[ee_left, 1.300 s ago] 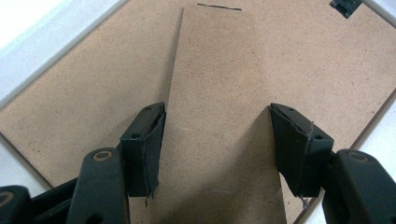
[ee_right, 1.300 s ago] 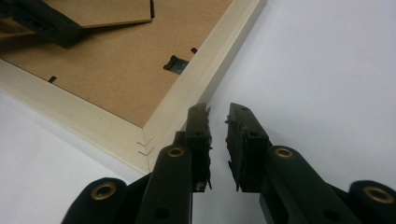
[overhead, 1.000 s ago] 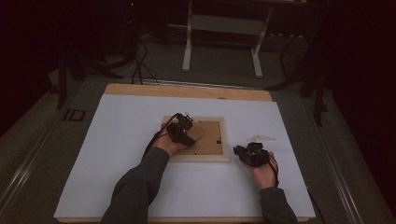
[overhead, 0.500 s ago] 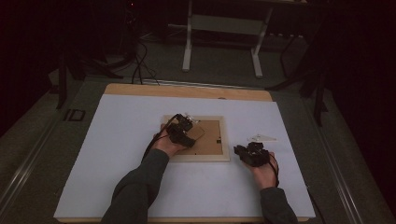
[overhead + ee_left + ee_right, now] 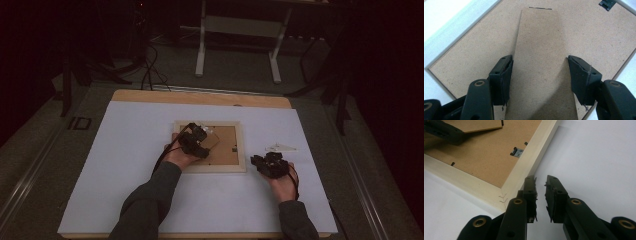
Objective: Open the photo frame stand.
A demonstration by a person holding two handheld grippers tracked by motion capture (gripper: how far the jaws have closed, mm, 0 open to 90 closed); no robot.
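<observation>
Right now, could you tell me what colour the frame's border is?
Pale cream wood: the frame border shows best in the right gripper view, around a brown backing board.

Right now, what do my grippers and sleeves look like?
Both grippers, left and right, are black. Each has two flat black fingers with brass-coloured pivot rivets at the base. The pads on the right fingers look frayed at the edges. A thin black cable loops from each. The sleeves are dark grey-green.
</observation>
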